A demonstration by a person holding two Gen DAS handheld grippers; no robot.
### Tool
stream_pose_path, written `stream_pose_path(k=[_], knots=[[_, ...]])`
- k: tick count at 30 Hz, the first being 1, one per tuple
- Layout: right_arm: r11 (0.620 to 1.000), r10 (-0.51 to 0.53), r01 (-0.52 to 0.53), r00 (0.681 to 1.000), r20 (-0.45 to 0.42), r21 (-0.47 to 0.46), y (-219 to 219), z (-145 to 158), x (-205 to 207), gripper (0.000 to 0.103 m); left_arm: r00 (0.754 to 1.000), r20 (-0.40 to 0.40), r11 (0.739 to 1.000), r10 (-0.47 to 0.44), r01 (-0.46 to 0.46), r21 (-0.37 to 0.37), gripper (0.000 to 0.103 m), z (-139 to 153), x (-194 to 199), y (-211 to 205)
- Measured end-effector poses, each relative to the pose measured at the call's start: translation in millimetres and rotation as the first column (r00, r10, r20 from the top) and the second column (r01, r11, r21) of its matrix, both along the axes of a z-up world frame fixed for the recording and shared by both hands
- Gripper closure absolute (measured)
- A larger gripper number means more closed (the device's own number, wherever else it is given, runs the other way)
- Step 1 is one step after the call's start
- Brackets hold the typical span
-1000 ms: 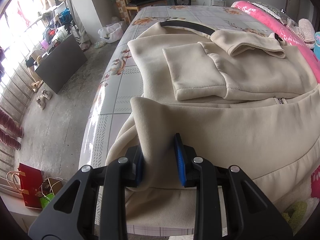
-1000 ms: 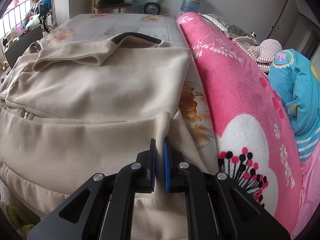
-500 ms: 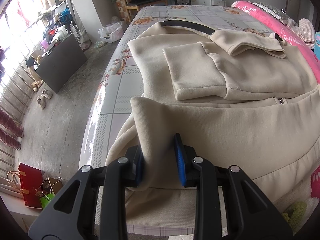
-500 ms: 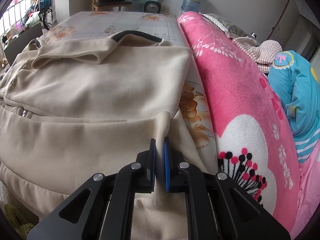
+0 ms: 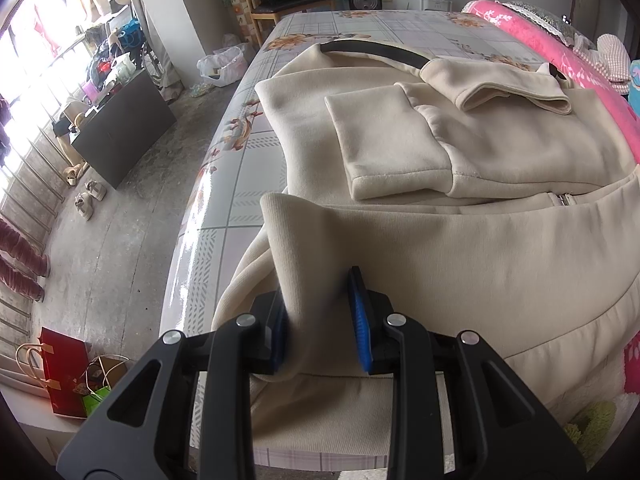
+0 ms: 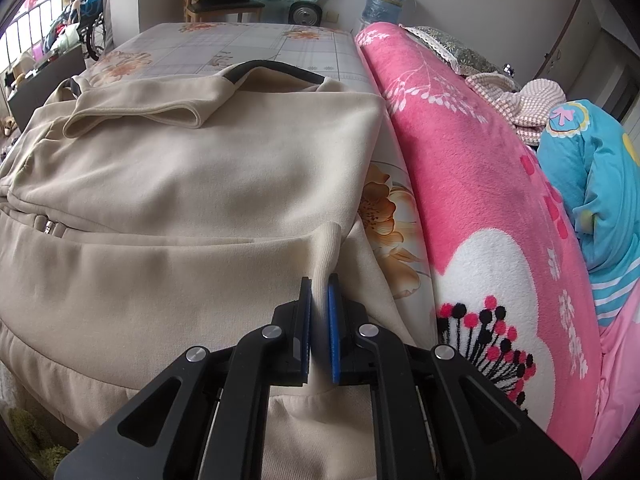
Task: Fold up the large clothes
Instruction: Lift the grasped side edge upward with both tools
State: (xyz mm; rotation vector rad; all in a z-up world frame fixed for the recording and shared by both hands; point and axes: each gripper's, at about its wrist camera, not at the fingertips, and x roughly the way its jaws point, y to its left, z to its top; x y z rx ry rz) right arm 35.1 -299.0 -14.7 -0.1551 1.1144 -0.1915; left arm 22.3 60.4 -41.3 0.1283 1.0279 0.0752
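Beige, soft fleece makes up the large zip-up jacket (image 5: 500, 264), which lies spread on a bed covered with a glossy grey checked sheet printed with orange flowers (image 5: 224, 184). Its collar has a black inner band (image 5: 372, 50) and lies at the far end of the bed, while the ribbed hem is at the near edge, so the long axis of the jacket runs from the near edge away toward the far wall. One sleeve with a wide cuff (image 5: 384, 148) is folded across the chest, and a second sleeve (image 5: 496, 88) lies over the upper part near the collar. A small metal zipper pull (image 5: 564, 199) shows where the lifted lower part meets the chest. The left gripper (image 5: 320, 316) has its jaws clenched on a thick bunch of the hem at the left corner. The right gripper (image 6: 320, 320) has its jaws pressed almost together on a thin fold of the hem at the right corner. A pink plush blanket with white flowers (image 6: 480, 200) lies just beside the jacket on the right side of the bed.
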Motion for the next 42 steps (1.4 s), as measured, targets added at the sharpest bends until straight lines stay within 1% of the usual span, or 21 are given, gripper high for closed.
stream_pose_path(k=[4,7,9,11,14,20,24,27,29,34,36,39,42], knots=[[1.0,0.001,-0.001,1.0,0.004,0.008,-0.8,-0.1,-0.2,0.095,1.0,0.003,1.0,0.002,-0.002,-0.002,0.077,0.8,-1.8,0.3],[0.999,-0.008,0.007,1.0,0.015,0.043,-4.4,2.3,-1.4,0.096,1.0,0.007,1.0,0.005,-0.005,-0.006,0.077,2.0,-2.7,0.9],[0.998,-0.013,0.012,1.0,0.025,0.063,-6.3,5.3,-3.0,0.096,1.0,0.013,1.0,0.005,-0.005,-0.004,0.08,2.9,-4.3,1.6],[0.997,-0.014,0.012,0.999,0.037,0.073,-6.5,9.5,-5.1,0.096,1.0,0.021,1.0,0.004,-0.004,0.0,0.087,4.1,-5.4,1.3],[0.997,-0.011,0.006,0.998,0.061,0.076,-4.8,17.9,-10.3,0.097,0.999,0.042,1.0,0.008,-0.007,-0.007,0.094,9.9,-10.2,1.9],[0.996,-0.01,0.0,0.993,0.115,0.086,-4.2,35.3,-24.8,0.097,0.996,0.087,1.0,0.002,-0.002,0.004,0.097,22.9,-23.8,-1.5],[0.996,-0.006,-0.007,0.989,0.15,0.084,-1.9,48.1,-38.7,0.097,0.99,0.139,1.0,0.003,-0.002,-0.007,0.098,36.7,-38.5,-1.4],[0.997,-0.004,-0.01,0.983,0.183,0.073,-0.4,60.0,-53.8,0.097,0.978,0.206,0.999,-0.009,0.02,-0.05,0.098,51.8,-60.0,1.7],[0.997,-0.018,0.0,0.977,0.212,0.082,-1.4,69.2,-66.0,0.097,0.966,0.257,0.996,-0.022,0.042,-0.073,0.098,62.9,-76.5,4.0],[0.994,-0.054,0.023,0.958,0.281,0.11,-6.3,90.0,-89.5,0.097,0.937,0.349,0.989,-0.025,0.073,-0.127,0.098,88.9,-105.7,7.6],[0.992,-0.064,0.029,0.951,0.302,0.121,-8.1,97.2,-94.5,0.097,0.927,0.375,0.988,-0.021,0.078,-0.136,0.098,99.1,-110.2,8.3],[0.991,-0.069,0.028,0.942,0.328,0.128,-10.7,107.2,-94.8,0.097,0.915,0.404,0.983,-0.016,0.089,-0.163,0.098,112.6,-106.5,9.8],[0.991,-0.072,0.026,0.932,0.354,0.134,-13.9,117.1,-87.2,0.097,0.903,0.429,0.983,-0.026,0.1,-0.152,0.098,122.9,-96.8,8.2]])
